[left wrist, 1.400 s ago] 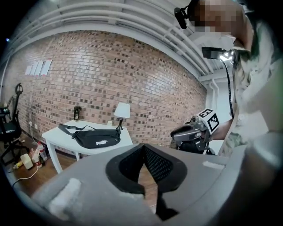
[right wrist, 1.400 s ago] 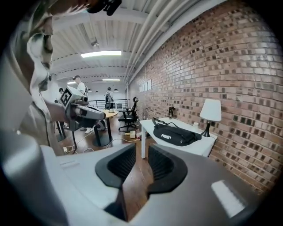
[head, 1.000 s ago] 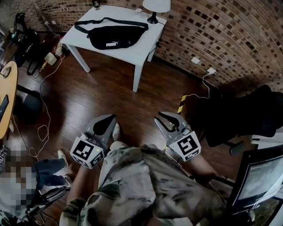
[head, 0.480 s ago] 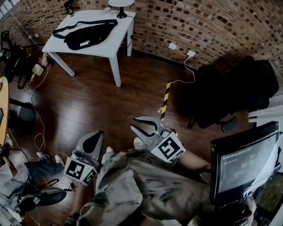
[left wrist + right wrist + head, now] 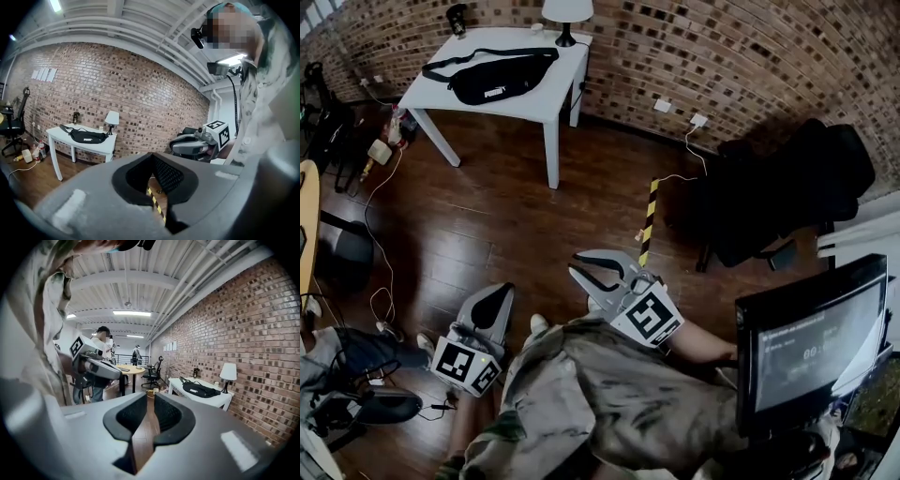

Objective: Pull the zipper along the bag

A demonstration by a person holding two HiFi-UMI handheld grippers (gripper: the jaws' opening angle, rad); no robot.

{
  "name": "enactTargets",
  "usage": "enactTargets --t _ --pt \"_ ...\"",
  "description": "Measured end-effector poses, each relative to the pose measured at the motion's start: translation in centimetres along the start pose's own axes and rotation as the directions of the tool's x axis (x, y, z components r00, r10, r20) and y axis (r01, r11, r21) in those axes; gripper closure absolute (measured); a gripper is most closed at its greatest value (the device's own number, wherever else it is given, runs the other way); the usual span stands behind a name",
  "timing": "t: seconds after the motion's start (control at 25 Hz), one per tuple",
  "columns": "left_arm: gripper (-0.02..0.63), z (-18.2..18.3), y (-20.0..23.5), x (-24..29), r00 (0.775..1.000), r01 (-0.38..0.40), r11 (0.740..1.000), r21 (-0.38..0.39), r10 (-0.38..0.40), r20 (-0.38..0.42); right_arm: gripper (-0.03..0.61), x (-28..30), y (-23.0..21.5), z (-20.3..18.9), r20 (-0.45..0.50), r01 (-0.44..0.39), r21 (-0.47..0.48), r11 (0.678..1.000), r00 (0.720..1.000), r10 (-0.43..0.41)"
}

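Black waist bag (image 5: 492, 80) lies flat on the white table (image 5: 546, 92), its strap looped along the far side, with no gripper near it. On the same table top a white lamp (image 5: 567, 13) stands at the far corner against the brick wall (image 5: 722, 56), and a small dark object (image 5: 457, 16) stands at the other far corner. Well away from the table, on its near side and over the wooden floor (image 5: 487, 216), the person holds both grippers close to the body. The left gripper (image 5: 499, 292) has its jaw tips pressed together with nothing in them. The right gripper (image 5: 577, 265) has a narrow gap between its jaws; they are closing, with only floor showing between them. Yellow-and-black tape (image 5: 649, 220) lies on the floor to the right of the table.
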State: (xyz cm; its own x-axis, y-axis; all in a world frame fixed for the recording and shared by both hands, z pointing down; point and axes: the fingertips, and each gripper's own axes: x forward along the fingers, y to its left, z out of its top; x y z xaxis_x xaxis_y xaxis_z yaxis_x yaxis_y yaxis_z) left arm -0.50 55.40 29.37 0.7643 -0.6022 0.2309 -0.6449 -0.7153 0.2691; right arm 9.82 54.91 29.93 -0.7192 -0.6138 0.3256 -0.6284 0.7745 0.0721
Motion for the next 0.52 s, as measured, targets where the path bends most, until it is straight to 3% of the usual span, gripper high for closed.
enactTargets --t 0.52 --pt "0.612 -2.1 5.2 -9.3 1.000 0.029 0.999 0.016 -0.029 -0.012 0.540 6.1 8.8 1.9 0.011 0.038 -0.009 0.999 0.999 -0.038"
